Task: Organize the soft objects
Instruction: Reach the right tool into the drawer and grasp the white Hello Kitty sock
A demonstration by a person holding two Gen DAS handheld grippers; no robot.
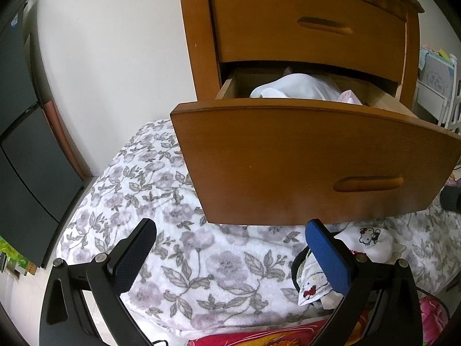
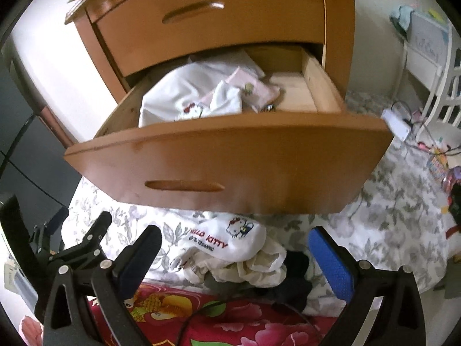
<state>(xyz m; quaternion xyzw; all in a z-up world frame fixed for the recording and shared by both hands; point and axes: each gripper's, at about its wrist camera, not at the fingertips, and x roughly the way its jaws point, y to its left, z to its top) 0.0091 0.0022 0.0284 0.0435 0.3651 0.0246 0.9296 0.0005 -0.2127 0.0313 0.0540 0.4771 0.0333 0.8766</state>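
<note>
Your left gripper and right gripper: jaws spread, empty. Drawer: curved wood; white clothes inside, partly hidden.

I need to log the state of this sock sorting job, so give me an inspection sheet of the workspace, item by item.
Surface: floral blanket spread below the nightstand, with a red flowered cloth at the near edge.
Job's things: lower drawer pulled open, holding white and pink garments; a pile of socks with a Hello Kitty sock on top lies on the blanket in front of it.
Clutter: small items on the floor at far right, too blurred to name.
Grippers: left gripper open, nothing between the fingers; right gripper open above the sock pile, holding nothing.
Cables: a black cable loops over the red cloth.
Surroundings: upper drawer shut; white wall left, white furniture right.
</note>
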